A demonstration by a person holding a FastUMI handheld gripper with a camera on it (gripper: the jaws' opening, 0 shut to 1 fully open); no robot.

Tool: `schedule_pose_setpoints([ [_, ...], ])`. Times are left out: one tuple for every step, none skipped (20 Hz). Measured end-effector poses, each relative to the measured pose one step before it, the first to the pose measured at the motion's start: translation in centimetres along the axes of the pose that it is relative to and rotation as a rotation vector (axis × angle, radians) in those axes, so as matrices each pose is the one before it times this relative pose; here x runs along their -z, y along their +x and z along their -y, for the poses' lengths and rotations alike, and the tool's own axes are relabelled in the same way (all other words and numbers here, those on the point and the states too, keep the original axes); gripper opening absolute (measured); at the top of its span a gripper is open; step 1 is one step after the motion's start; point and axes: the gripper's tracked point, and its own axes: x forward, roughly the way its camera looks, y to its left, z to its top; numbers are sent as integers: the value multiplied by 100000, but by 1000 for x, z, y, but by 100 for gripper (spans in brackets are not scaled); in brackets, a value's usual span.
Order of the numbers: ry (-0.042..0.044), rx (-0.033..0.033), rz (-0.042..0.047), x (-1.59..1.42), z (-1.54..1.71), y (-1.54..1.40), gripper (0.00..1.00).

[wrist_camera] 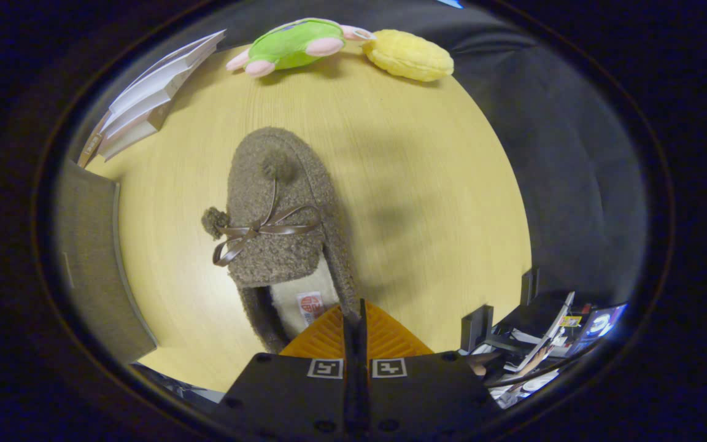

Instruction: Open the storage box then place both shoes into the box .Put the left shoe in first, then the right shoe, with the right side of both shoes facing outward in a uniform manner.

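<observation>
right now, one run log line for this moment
gripper: shut on heel rim of fuzzy brown bow slipper | slipper above wooden table | box: unseen

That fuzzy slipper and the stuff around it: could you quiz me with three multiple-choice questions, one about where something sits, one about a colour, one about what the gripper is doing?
1. Where is the slipper?
A. on the table, its heel at the fingertips
B. inside a box
C. on the floor

2. What colour is the plush toy at the table's far edge?
A. red
B. green with pink
C. blue

3. How do the gripper fingers stand?
A. spread wide
B. closed together
C. around the plush toy

Answers: 1 A, it lies on the wood; 2 B, a green body with pink limbs; 3 B, the fingers meet at the heel rim.
</observation>
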Motion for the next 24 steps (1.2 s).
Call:
schedule_pose_setpoints([
  [-273, 1394, 337, 18, 2, -446, 3],
  [-928, 1840, 240, 18, 38, -472, 3],
  [-1119, 1873, 171, -14, 10, -470, 3],
  [-700, 1685, 33, 169, 0, -452, 3],
  [-442, 1282, 312, 91, -56, -548, 3],
  [-195, 1120, 364, -10, -29, -612, 3],
  [-196, 1172, 350, 12, 41, -682, 3],
  [-22, 1243, 621, -82, 58, -861, 3],
  [193, 1085, 737, -115, 7, -977, 3],
  [378, 1144, 683, -79, 12, -1019, 3],
  [409, 1167, 951, -153, 102, -1073, 3],
  [140, 971, 1244, -347, -65, -1244, 3],
  [130, 936, 1098, -279, -85, -1255, 3],
  [7, 927, 1318, -393, -96, -1239, 3],
  [-88, 729, 1181, -371, -144, -1290, 3],
  [-76, 641, 935, -377, -199, -1317, 3],
  [-110, 648, 1074, -383, -294, -1359, 4],
  [-448, 543, 1376, -487, -410, -1379, 3],
  [-136, 1075, 1018, -358, -237, -1311, 4],
  [-201, 616, 906, -347, -382, -1377, 3],
  [59, 478, 559, -226, -407, -1175, 3],
  [242, 205, 646, -251, -458, -1397, 3],
  [800, 134, 804, -418, -565, -1375, 3],
  [974, 65, 1007, -435, -514, -1323, 3],
])
